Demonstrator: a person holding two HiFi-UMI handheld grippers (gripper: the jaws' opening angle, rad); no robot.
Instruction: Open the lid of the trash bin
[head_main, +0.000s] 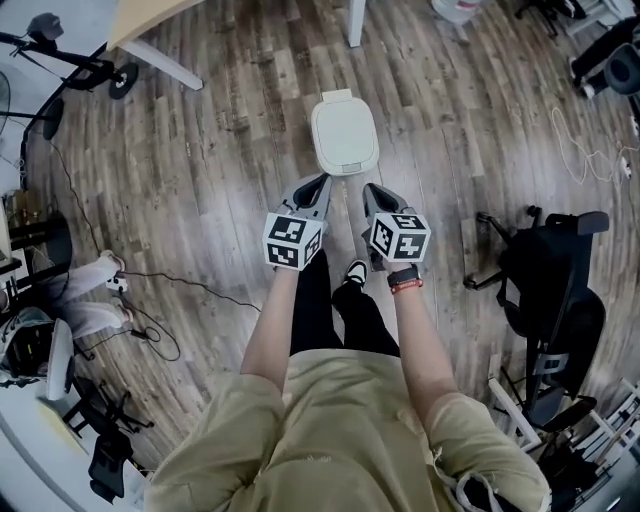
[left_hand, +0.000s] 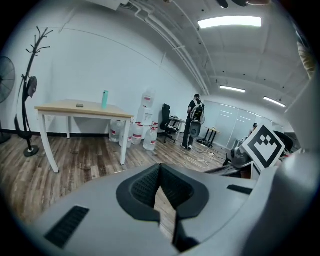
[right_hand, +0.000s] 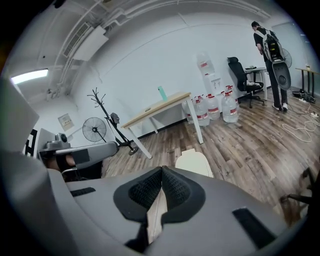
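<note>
In the head view a white trash bin (head_main: 344, 133) stands on the wood floor just ahead of me, its lid down flat. My left gripper (head_main: 313, 190) and right gripper (head_main: 377, 196) hover side by side just short of the bin's near edge, touching nothing. In the right gripper view the bin's pale lid (right_hand: 195, 161) shows just past the right gripper (right_hand: 162, 170), whose dark pads meet at the tip with nothing between them. The left gripper (left_hand: 160, 167) is likewise shut and empty. Its view looks over the floor and does not show the bin.
A wooden table (head_main: 150, 18) stands at the back left, with water bottles (left_hand: 136, 132) beside it and a coat stand (left_hand: 31, 85) by the wall. An office chair (head_main: 555, 290) is at my right and cables (head_main: 150, 300) trail on the floor at my left. A person (right_hand: 267, 55) stands far off.
</note>
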